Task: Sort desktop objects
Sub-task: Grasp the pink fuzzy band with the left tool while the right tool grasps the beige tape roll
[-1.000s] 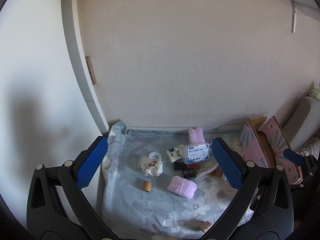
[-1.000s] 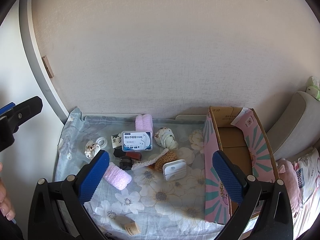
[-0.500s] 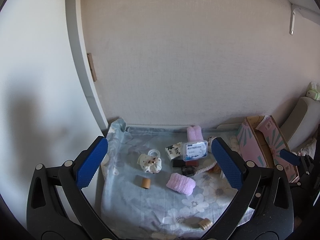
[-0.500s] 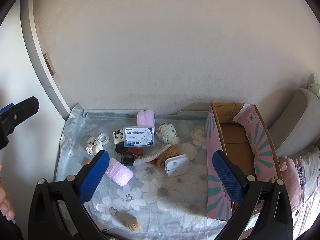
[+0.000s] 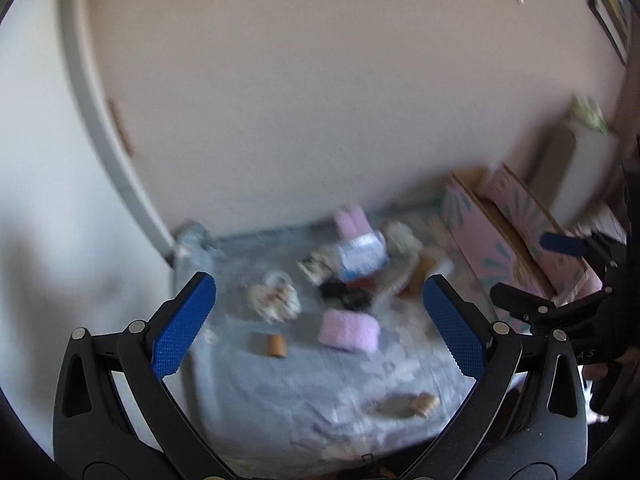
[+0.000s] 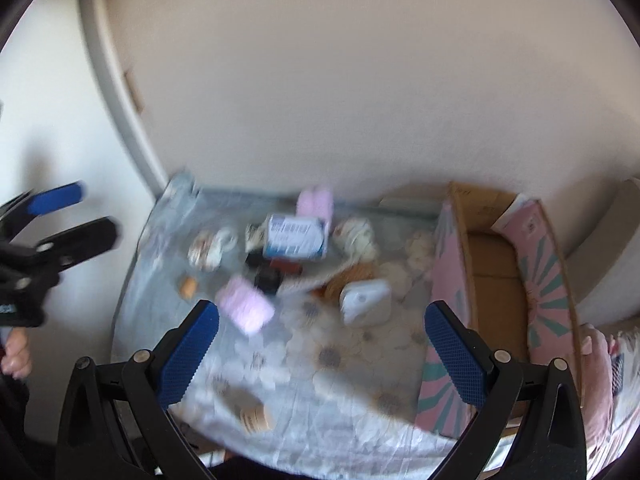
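Both the left tongs [image 5: 319,324] and right tongs [image 6: 322,354] hang spread wide and empty above the tabletop [image 6: 360,364], where clutter crowds the far edge; the box [image 6: 496,284] waits at its right edge.

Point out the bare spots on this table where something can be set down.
Free: the floral cloth in front, between the pink roll and the cardboard box. Crowded: around the blue-labelled box near the wall.

Blue-and-white box [image 6: 295,236]: printed lines, blurred, unreadable.
Right gripper [image 5: 560,272] body: pale letters, perhaps "A S".
Pink carton [image 6: 448,280]: nothing legible.
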Tool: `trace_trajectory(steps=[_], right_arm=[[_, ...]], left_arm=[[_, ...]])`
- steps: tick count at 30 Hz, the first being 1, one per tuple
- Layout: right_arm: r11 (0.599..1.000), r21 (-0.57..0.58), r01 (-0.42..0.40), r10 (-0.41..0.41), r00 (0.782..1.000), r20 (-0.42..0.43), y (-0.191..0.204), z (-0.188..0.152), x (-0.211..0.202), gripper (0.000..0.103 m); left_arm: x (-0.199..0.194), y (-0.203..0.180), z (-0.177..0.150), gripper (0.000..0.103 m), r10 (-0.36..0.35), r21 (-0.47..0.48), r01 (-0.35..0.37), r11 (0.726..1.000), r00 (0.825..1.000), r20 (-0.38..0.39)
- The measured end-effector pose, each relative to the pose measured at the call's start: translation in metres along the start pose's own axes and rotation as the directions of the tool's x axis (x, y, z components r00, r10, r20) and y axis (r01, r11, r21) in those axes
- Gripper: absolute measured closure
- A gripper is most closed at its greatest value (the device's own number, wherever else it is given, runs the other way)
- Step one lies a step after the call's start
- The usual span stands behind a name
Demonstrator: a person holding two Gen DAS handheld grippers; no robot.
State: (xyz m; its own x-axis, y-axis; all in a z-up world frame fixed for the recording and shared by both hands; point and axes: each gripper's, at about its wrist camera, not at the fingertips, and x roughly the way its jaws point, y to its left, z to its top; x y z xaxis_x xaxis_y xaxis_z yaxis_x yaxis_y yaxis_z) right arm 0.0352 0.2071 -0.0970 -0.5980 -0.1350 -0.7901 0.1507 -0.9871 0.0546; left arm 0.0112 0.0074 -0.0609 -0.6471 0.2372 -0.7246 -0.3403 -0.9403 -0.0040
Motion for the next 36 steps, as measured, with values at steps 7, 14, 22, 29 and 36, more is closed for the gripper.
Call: trace_trajectory(steps=[7,14,22,29,36], right_arm=[[0.992,-0.078,-0.104,0.094,0.988,-0.125,0.017,-0.075,0.042,0.0],[0.983,-0.122,-0.139,0.12,0.981,-0.153,0.036,-0.125,0.084,0.008],[0.965,-0.199,-0.173,0.14,0.976,-0.169,0.052,-0.137,0.105,0.042],[0.955,-0.246,-0.165,0.128,0.979,-0.16,0.052,-0.131,0.109,0.077],[0.953,-0.242,-0.182,0.138,0.972,-0.188,0.049,-0.113,0.109,0.077]], left_arm=[[0.075,-0.014,-0.051,0.0,-0.088,-0.009,0.087,0.996,0.986,-0.139],[0.143,-0.019,-0.097,0.008,-0.079,-0.004,0.08,0.997,0.982,-0.172],[0.181,-0.025,-0.105,0.009,-0.026,0.032,0.032,0.999,0.987,-0.156],[0.193,-0.021,-0.102,0.051,-0.06,0.017,0.064,0.998,0.985,-0.16],[0.181,-0.021,-0.089,0.078,-0.07,-0.004,0.07,0.998,0.987,-0.143]])
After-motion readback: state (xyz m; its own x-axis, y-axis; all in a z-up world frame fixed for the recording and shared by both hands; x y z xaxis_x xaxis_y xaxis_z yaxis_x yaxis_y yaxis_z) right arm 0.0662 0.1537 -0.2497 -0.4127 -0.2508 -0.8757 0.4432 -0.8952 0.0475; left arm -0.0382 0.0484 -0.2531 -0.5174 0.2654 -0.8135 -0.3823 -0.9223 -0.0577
